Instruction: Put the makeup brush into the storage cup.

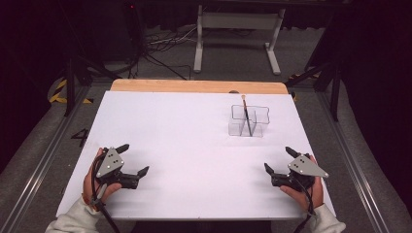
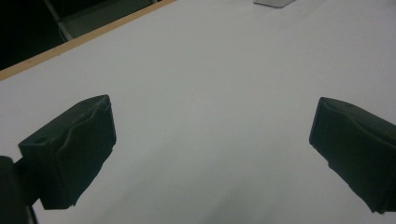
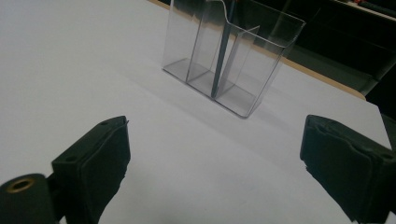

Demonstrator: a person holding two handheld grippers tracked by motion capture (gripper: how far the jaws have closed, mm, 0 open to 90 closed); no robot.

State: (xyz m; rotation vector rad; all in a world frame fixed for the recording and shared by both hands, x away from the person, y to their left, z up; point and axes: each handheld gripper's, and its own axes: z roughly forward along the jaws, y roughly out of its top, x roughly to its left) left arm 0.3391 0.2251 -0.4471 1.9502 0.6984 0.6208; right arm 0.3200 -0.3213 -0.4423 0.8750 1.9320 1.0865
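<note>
White tabletop (image 1: 184,141). Clear divided holder (image 1: 248,121) far right, paintbrush (image 1: 246,114) upright in middle compartment. Right gripper (image 1: 281,165) nearer, holder ahead of it; left gripper (image 1: 134,159) well apart. Both jaws apart, empty.

I am observing a white tabletop (image 1: 184,145) with a wooden edge (image 1: 194,86) along its far side. Beyond it, grey floor (image 1: 233,53) is carrying loose cables (image 1: 165,43) and a white metal frame (image 1: 238,29). Metal rails (image 1: 43,155) are flanking the table. Surroundings are lying in darkness.
</note>
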